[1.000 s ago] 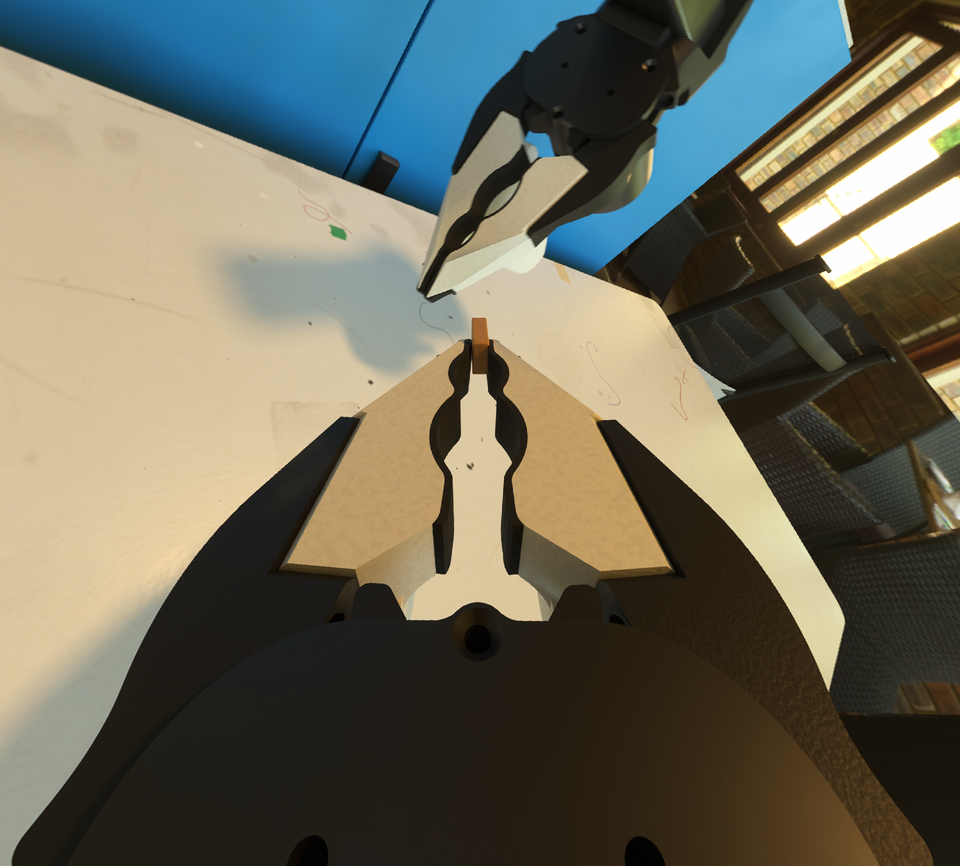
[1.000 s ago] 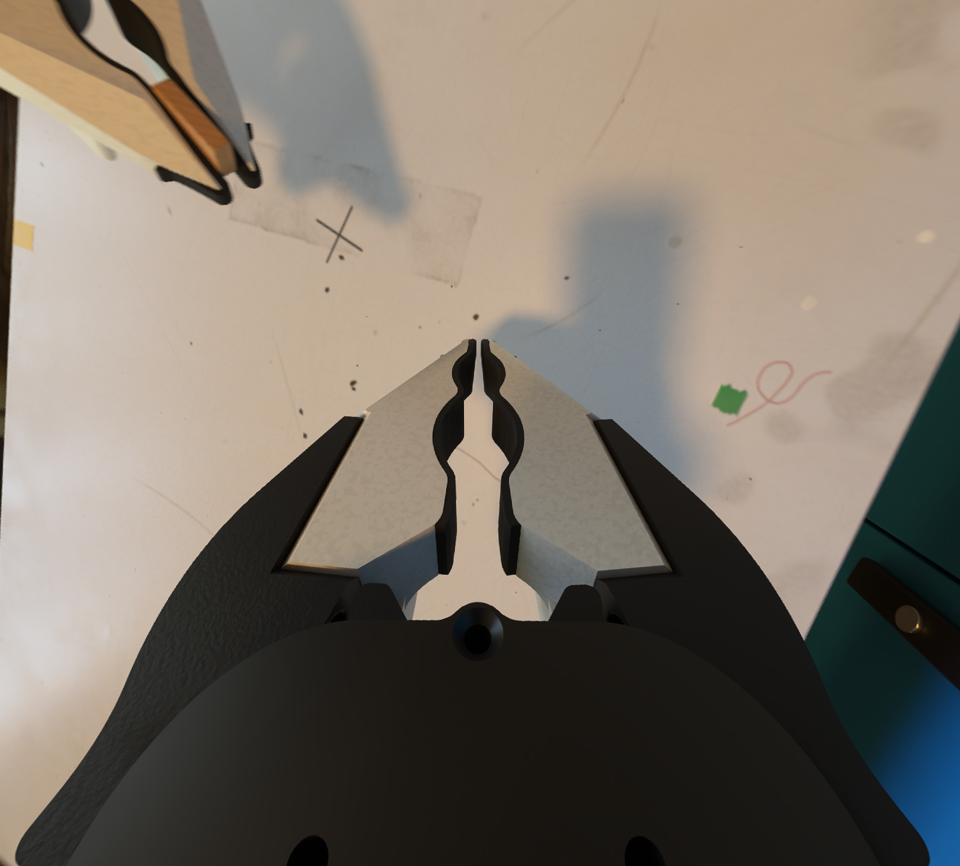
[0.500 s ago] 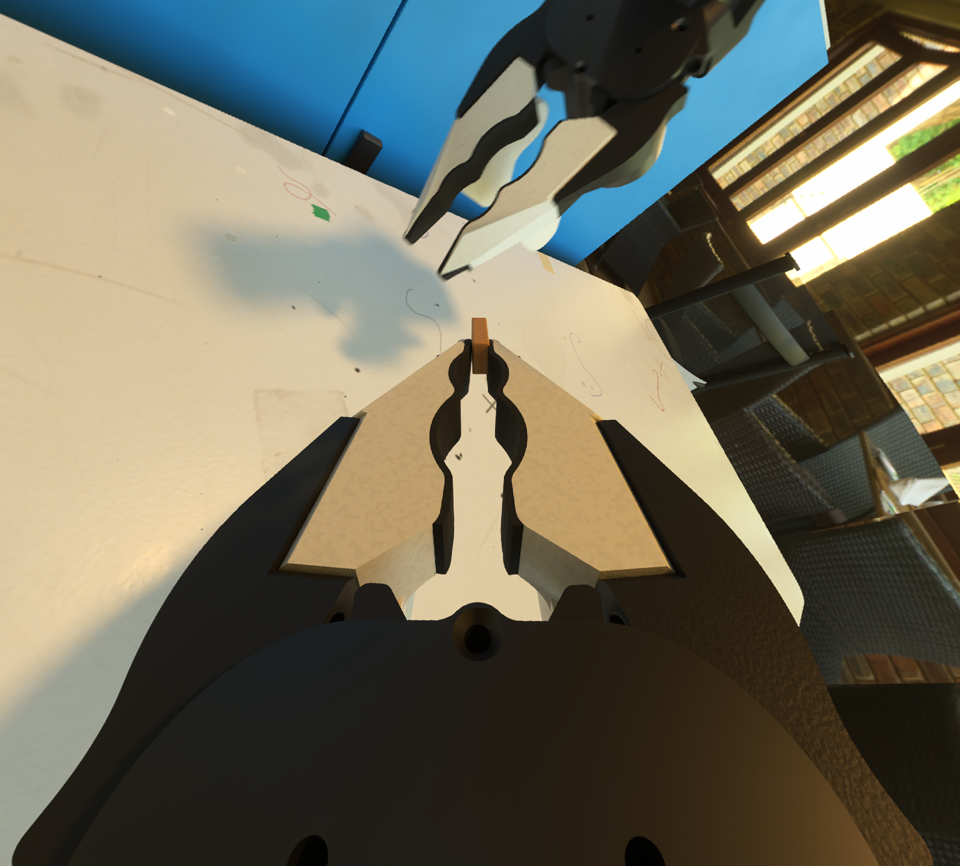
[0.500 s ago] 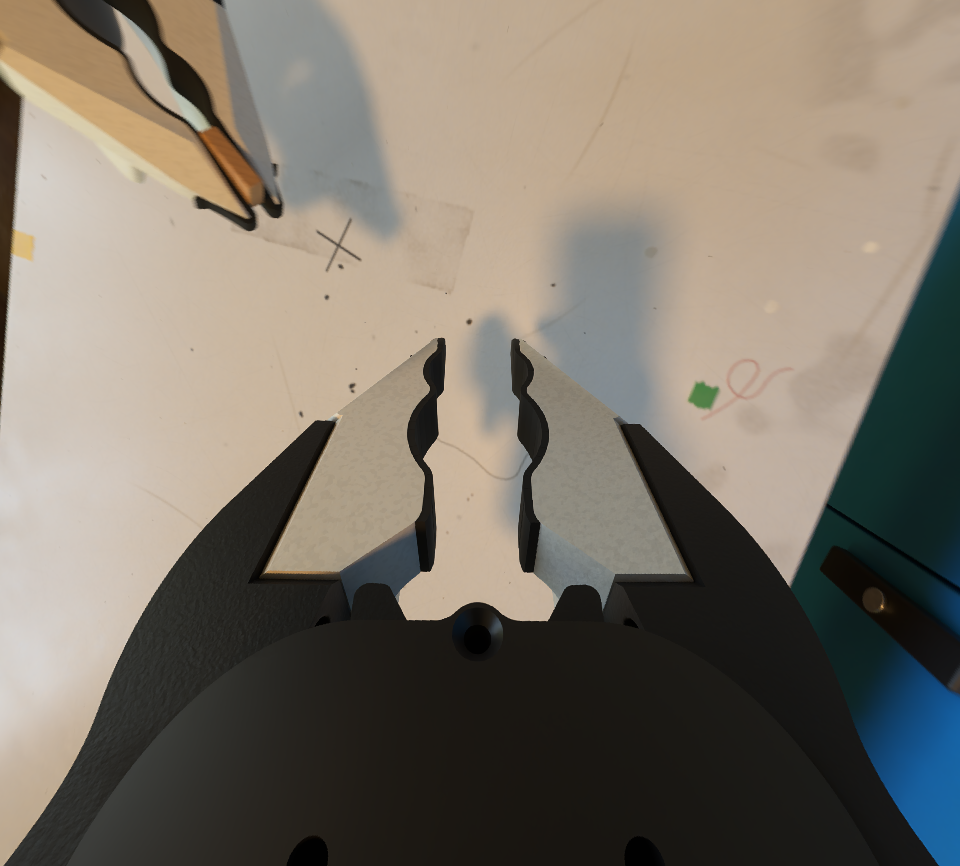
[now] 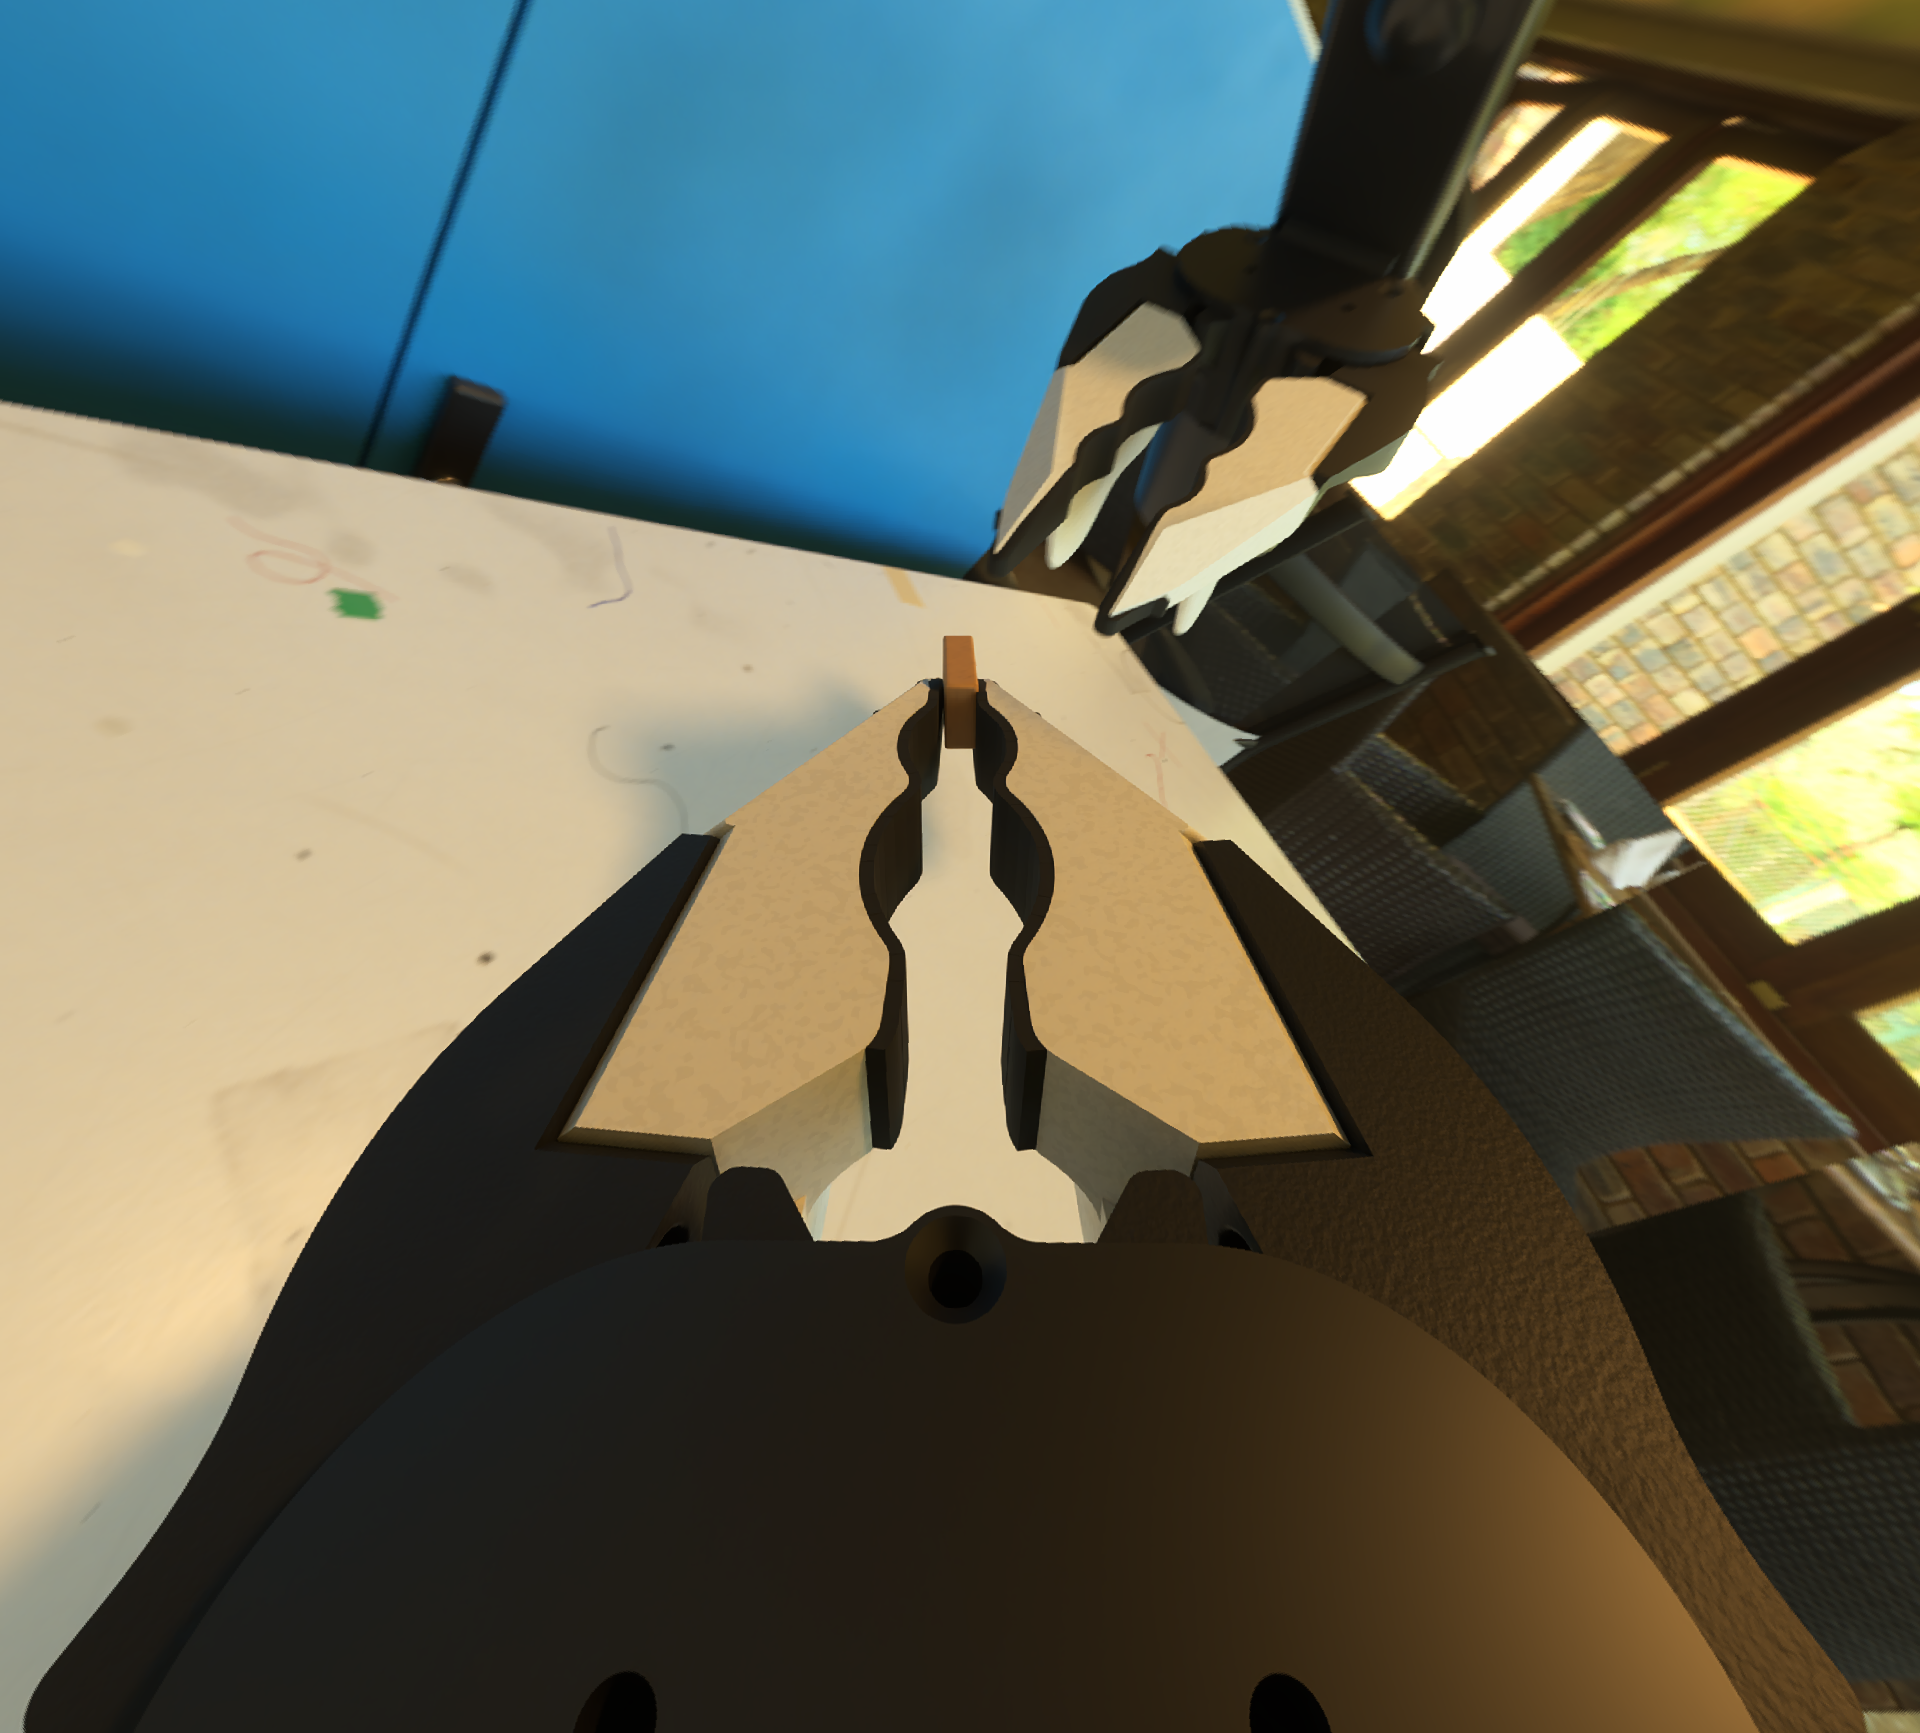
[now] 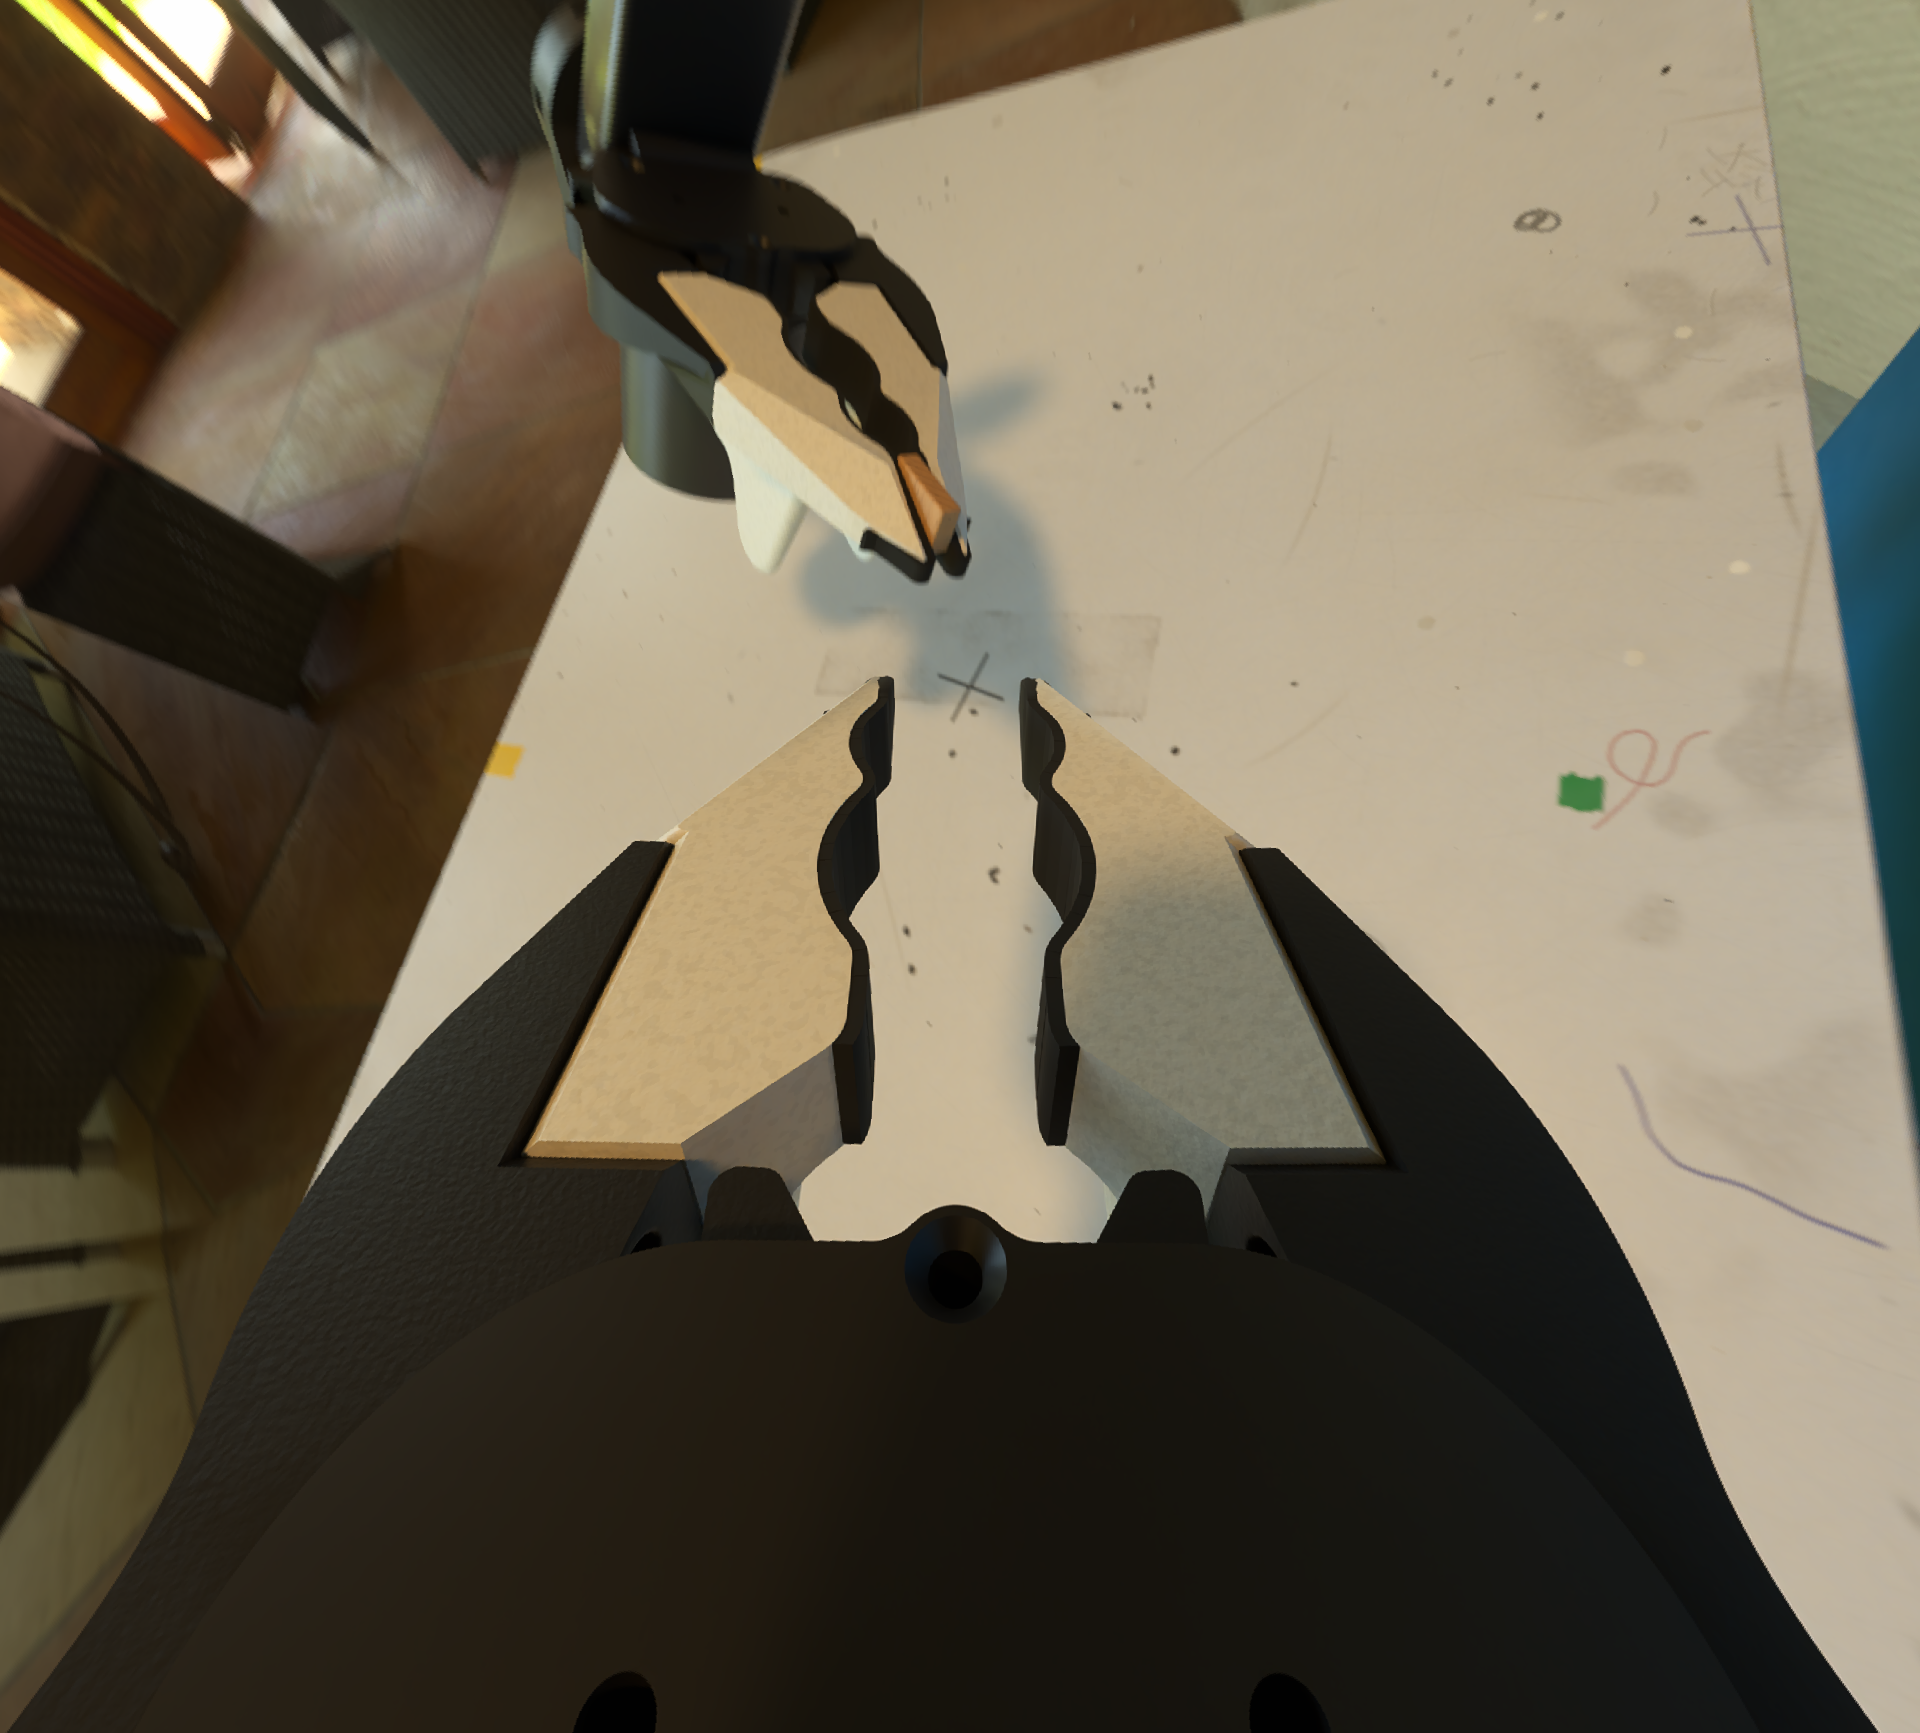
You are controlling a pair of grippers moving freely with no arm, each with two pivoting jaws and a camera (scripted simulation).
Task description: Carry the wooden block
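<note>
The small wooden block [image 5: 958, 691] is pinched between the tips of my left gripper [image 5: 958, 696], which is shut on it and holds it above the white table [image 5: 312, 800]. The right wrist view shows that left gripper [image 6: 940, 545] with the block [image 6: 928, 499] in its tips, hovering above a pencilled cross [image 6: 971, 691]. My right gripper [image 6: 956, 696] is open and empty, a short way from the block and facing it. In the left wrist view the right gripper [image 5: 1049, 582] hangs open, up and to the right of the block.
A blue cabinet [image 5: 727, 125] stands along one table side. A green square mark [image 6: 1580, 791] lies on the table. Dark wicker chairs [image 5: 1507, 956] and a brown floor [image 6: 343, 395] lie beyond the table edge.
My right gripper has opened from shut and has pulled back and tilted, so the left gripper with the block now shows ahead of it. The left gripper has kept its hold on the block.
</note>
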